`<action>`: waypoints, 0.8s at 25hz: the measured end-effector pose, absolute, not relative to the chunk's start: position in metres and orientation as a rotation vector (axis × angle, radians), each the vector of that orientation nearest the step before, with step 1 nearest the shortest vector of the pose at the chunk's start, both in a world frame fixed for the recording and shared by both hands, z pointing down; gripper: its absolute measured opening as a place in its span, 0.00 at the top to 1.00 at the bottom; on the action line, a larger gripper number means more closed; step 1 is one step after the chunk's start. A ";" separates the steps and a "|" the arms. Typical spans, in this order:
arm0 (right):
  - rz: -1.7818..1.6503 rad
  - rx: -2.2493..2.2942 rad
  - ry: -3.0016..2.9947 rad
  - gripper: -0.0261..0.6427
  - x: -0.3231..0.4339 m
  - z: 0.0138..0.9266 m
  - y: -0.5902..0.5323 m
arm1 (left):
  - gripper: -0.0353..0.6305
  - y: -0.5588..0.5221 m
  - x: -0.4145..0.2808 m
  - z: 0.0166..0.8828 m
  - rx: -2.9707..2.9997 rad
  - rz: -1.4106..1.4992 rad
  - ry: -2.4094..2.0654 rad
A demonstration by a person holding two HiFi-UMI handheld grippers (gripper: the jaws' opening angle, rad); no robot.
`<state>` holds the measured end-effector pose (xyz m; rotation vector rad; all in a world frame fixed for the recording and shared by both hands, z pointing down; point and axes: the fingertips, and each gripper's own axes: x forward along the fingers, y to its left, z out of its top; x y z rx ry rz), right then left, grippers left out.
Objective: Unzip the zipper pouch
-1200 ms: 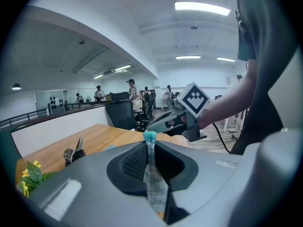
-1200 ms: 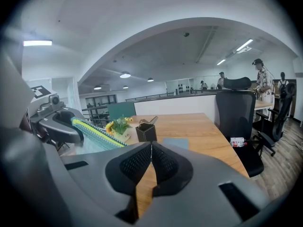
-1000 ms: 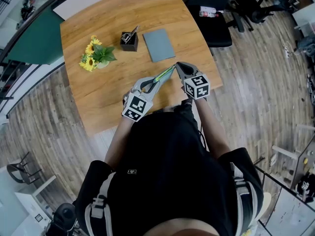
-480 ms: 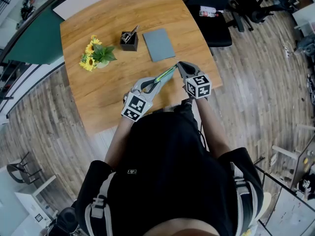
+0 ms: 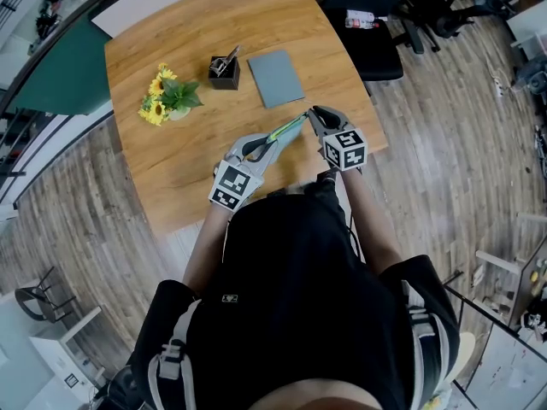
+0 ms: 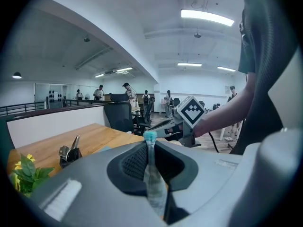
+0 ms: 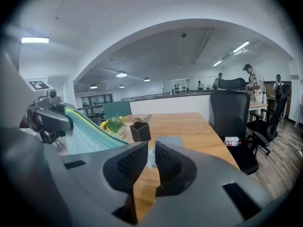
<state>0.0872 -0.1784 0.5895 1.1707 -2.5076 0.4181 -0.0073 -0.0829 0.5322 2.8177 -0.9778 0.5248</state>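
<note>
Left tool clamps the soft, light zipper pouch; right tool, jaws just opening, loosely flanks its pale tab, the likely hold.

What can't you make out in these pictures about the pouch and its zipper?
- Zipper pull: head view, too small beside the right gripper, whose jaws have just been opening; its own view shows only a pale scrap between them.
- How far the pouch is unzipped: head view, seen edge-on and small.
- Pouch body: left gripper view, hidden behind the left gripper clamping it.
</note>
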 end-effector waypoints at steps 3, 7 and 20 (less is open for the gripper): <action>0.405 1.202 -2.475 0.89 0.094 0.593 -0.181 | 0.90 -0.085 -0.015 0.533 2.807 0.510 -1.001; 0.402 1.229 -2.456 0.90 0.104 0.594 -0.182 | 0.90 -0.089 -0.024 0.534 2.800 0.506 -1.037; 0.324 1.183 -2.422 0.96 0.109 0.600 -0.165 | 0.90 -0.098 -0.048 0.537 2.746 0.525 -1.128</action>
